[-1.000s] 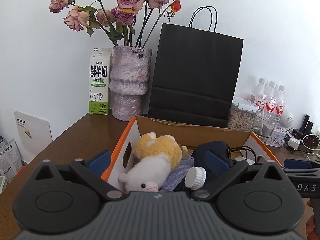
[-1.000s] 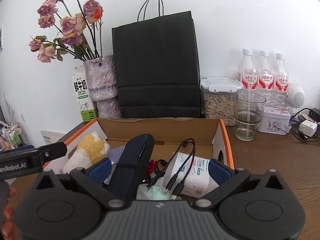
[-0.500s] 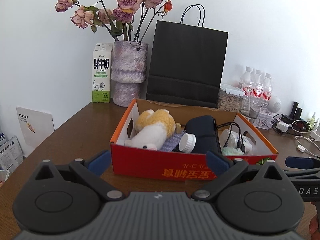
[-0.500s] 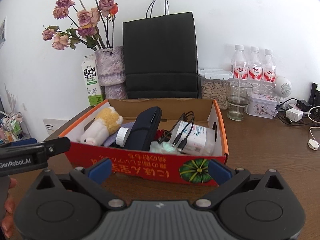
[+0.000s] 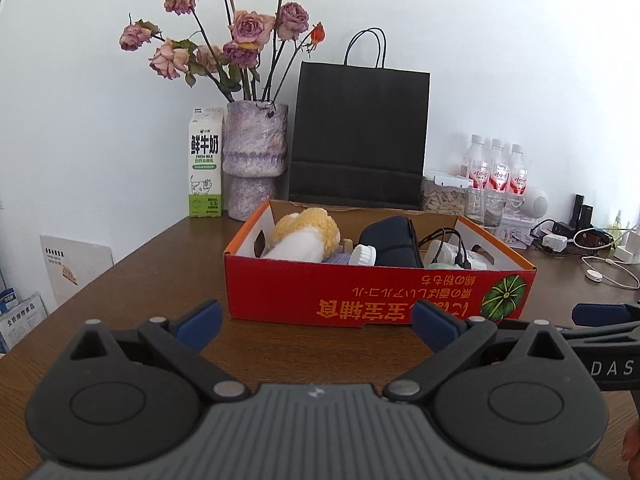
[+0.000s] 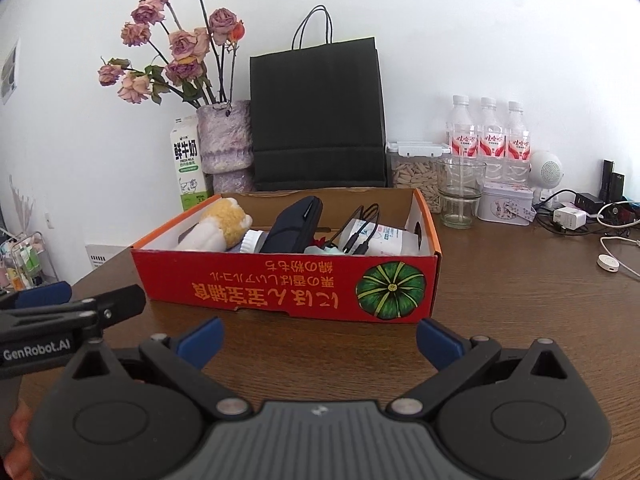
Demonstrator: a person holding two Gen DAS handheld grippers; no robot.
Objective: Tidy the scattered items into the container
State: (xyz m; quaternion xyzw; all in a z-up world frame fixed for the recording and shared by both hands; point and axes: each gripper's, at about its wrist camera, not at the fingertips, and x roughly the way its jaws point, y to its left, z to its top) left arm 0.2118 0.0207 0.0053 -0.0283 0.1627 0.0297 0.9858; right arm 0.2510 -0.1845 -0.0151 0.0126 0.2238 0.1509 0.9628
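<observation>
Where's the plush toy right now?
In both wrist views the plush toy lies at the left end of the red cardboard box, beside the dark zip case, in front of the vase.

Brown wooden table (image 5: 168, 276), red box (image 5: 360, 296), milk carton (image 5: 205, 162), vase (image 5: 255, 160), black bag (image 5: 358, 136), 3 bottles (image 6: 489, 136), possibly chargers (image 6: 570, 216).

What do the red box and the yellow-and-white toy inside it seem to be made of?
Red box: apparently cardboard, with a printed, slightly glossy outside, plain brown inside and cut handle holes. Yellow-and-white toy: soft plush fabric, judging by its fuzzy matte pile; its filling cannot be seen.
</observation>
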